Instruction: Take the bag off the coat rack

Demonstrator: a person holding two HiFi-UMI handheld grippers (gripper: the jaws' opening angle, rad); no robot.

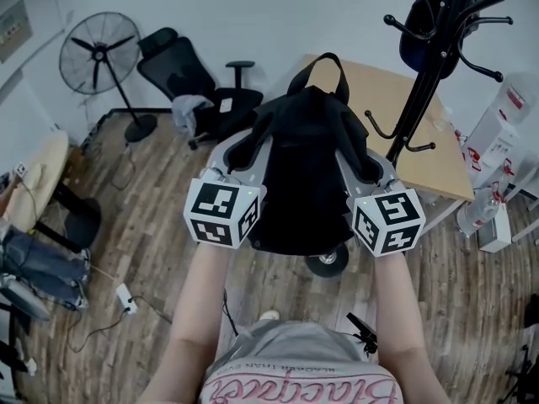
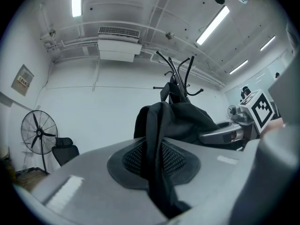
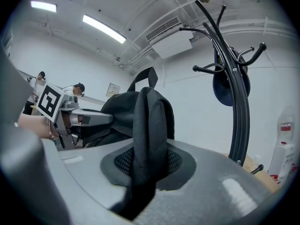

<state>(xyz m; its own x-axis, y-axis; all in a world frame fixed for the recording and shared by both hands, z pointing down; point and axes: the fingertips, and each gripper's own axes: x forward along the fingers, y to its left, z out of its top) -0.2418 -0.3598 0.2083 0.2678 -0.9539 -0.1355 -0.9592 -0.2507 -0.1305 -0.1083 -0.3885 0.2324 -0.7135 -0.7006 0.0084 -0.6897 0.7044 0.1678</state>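
The black backpack [image 1: 305,175] hangs in the air in front of me, free of the black coat rack [image 1: 429,66], which stands to its right. My left gripper [image 1: 244,147] is shut on one shoulder strap [image 2: 157,163], which runs between its jaws. The right gripper [image 1: 365,160] is shut on the other strap [image 3: 149,139]. The bag's top loop sticks up between the two grippers. In the left gripper view the coat rack [image 2: 177,81] rises behind the bag; in the right gripper view the coat rack [image 3: 236,102] stands close on the right.
A dark blue item [image 1: 425,19] still hangs high on the rack. A wooden table [image 1: 421,141] sits behind the bag. A fan [image 1: 99,57] and an office chair [image 1: 198,82] stand at the back left. Water bottles [image 1: 497,124] line the right wall. Cables lie on the floor at the left.
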